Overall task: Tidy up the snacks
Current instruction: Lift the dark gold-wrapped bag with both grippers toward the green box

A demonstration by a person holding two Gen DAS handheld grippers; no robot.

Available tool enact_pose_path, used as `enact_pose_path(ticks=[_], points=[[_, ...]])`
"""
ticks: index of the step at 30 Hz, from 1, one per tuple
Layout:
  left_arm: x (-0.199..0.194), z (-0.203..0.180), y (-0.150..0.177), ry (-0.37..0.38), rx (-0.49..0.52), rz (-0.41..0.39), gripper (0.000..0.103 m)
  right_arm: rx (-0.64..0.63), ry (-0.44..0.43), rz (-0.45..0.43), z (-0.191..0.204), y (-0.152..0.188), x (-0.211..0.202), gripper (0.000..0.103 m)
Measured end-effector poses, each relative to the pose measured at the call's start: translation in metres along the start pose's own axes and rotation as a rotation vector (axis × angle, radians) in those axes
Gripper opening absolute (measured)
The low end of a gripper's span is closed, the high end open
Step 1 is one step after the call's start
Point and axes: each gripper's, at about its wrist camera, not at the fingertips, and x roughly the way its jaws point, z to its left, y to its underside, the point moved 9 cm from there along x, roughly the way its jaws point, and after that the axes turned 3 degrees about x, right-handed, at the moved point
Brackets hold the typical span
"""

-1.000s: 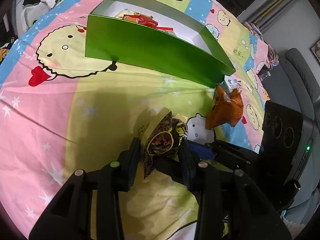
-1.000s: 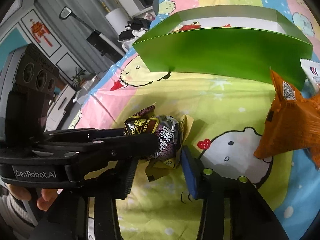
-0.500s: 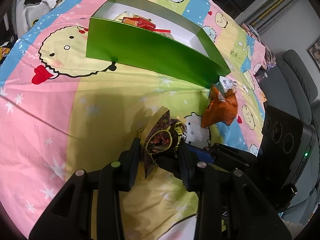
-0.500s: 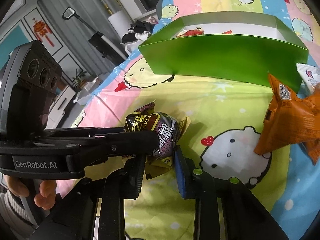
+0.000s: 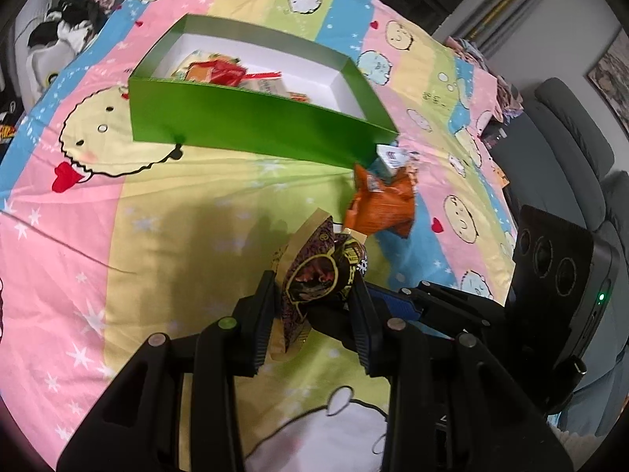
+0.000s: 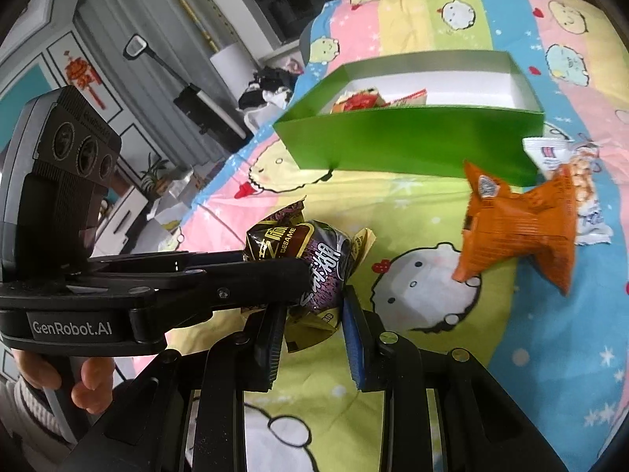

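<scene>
My left gripper [image 5: 314, 299] is shut on a dark purple sesame snack packet [image 5: 320, 275] and holds it above the bedsheet. My right gripper [image 6: 310, 314] is also closed around the same packet [image 6: 310, 251], with a yellow packet [image 6: 310, 330] bunched under it. The green box [image 5: 251, 126] lies farther off with red and yellow snacks inside [image 5: 220, 72]; it shows in the right wrist view too [image 6: 412, 145]. An orange snack bag [image 5: 383, 206] and a white packet [image 5: 393, 155] lie by the box's right corner, also seen in the right wrist view [image 6: 519, 224].
A cartoon-print bedsheet [image 5: 98, 216] covers the surface. A grey sofa [image 5: 582, 145] stands to the right. Cabinets and a lamp [image 6: 137, 45] stand beyond the bed's left edge, with dark clothes [image 6: 271, 86] piled there.
Both grippers have lifted together with the purple packet, away from the sheet. The right gripper closed in on the packet. The green box looks smaller and farther off.
</scene>
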Motion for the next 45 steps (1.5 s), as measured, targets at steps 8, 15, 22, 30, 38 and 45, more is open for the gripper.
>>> enact_pose_path(ticks=[8, 15, 22, 30, 38, 45], points=[[-0.006, -0.029, 0.003, -0.003, 0.051, -0.008, 0.035, 0.015, 0.004, -0.048, -0.001, 0.004, -0.026, 0.03], [-0.013, -0.055, 0.003, -0.003, 0.1, -0.023, 0.035, 0.02, 0.013, -0.095, -0.002, 0.005, -0.048, 0.03], [-0.015, -0.073, 0.001, -0.012, 0.138, -0.028, 0.035, 0.033, 0.011, -0.139, -0.008, 0.006, -0.067, 0.03], [-0.014, -0.094, -0.012, -0.012, 0.185, -0.047, 0.035, 0.044, 0.021, -0.2, -0.015, 0.0, -0.086, 0.03], [-0.012, -0.108, -0.034, -0.017, 0.238, -0.077, 0.035, 0.055, 0.03, -0.254, -0.025, -0.018, -0.098, 0.03], [-0.008, -0.112, -0.059, -0.016, 0.261, -0.109, 0.035, 0.047, 0.05, -0.291, -0.034, -0.041, -0.1, 0.03]])
